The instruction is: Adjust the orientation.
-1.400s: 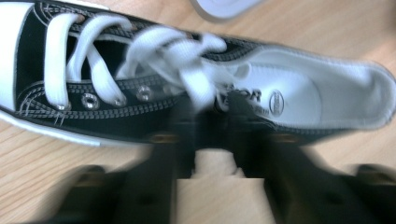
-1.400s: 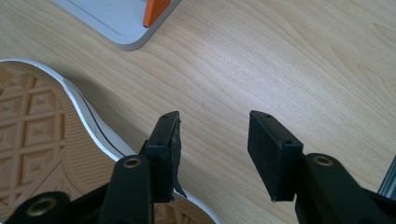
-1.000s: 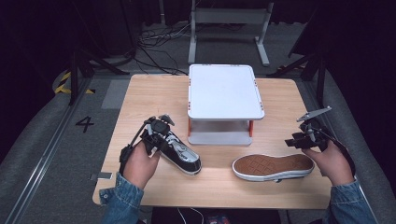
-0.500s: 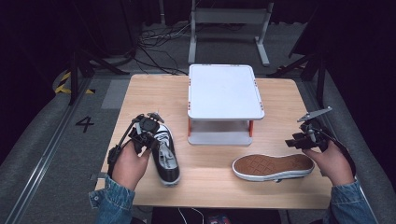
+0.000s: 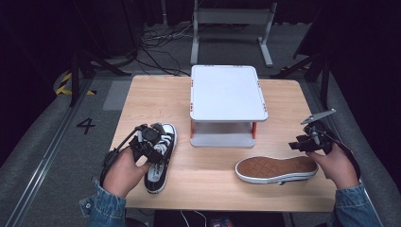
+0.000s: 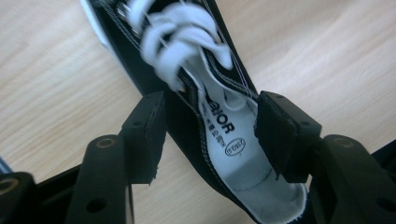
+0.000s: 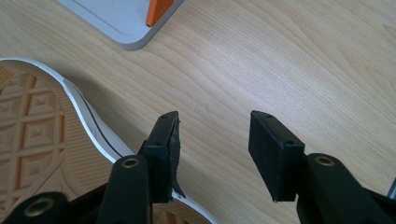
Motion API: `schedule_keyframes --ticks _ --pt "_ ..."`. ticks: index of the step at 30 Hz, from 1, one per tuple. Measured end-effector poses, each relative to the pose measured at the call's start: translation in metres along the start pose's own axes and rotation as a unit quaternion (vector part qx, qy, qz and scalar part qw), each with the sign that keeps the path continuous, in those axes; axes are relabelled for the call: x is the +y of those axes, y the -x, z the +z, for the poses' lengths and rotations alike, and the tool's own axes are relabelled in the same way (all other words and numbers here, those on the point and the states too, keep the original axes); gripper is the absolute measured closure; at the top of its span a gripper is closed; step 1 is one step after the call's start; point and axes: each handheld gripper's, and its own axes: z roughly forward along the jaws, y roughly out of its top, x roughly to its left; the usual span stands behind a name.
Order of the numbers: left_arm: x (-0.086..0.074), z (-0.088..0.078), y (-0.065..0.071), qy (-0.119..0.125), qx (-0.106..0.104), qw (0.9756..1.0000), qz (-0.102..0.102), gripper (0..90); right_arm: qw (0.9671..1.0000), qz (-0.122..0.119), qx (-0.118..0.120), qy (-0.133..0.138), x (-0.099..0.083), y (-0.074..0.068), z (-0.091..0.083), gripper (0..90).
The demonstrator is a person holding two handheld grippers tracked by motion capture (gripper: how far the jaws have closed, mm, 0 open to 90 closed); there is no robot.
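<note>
We count two shoes (image 5: 160, 156) (image 5: 276, 169), one white stand (image 5: 227, 94), one table (image 5: 142, 99) and two grippers (image 5: 150, 142) (image 5: 307, 142).

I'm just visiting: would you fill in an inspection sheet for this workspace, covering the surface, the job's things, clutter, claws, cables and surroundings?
Surface: wooden table, bare light wood.
Job's things: black sneaker upright at left; second sneaker at right, brown sole showing; white two-tier rack at centre back.
Clutter: nothing seen.
Claws: left claw has just been opening, jaws straddling the black sneaker's collar, pads not pressing; right claw open over bare wood beside the second sneaker.
Cables: black cable loops from the left claw; loose cables on the floor behind.
Surroundings: grey floor with a "4" mark; dark backdrop.
</note>
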Motion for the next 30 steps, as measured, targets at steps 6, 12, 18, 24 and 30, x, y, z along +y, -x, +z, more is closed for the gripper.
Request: schedule_keyframes --ticks 6,12,18,24,30 --pt "-0.001 0.005 -0.009 -0.001 -0.006 0.9999 -0.011 39.9 1.0000 -0.002 0.001 0.004 -0.001 0.000 -0.001 53.8" --pt "-0.007 0.001 -0.017 0.000 -0.017 0.9997 -0.018 42.8 1.0000 0.001 0.000 0.001 -0.004 0.000 -0.002 53.2" --pt "0.002 0.017 -0.022 0.002 -0.036 0.9991 -0.022 35.3 1.0000 0.003 -0.002 0.001 -0.006 0.000 -0.003 52.8" --pt "0.009 0.025 -0.030 0.048 -0.007 0.9986 -0.020 29.6 1.0000 0.005 -0.002 0.002 -0.007 -0.001 -0.002 52.1" --pt "0.020 0.027 -0.031 0.082 -0.041 0.9957 -0.011 42.5 1.0000 0.005 -0.002 -0.001 -0.008 -0.002 -0.001 51.2"
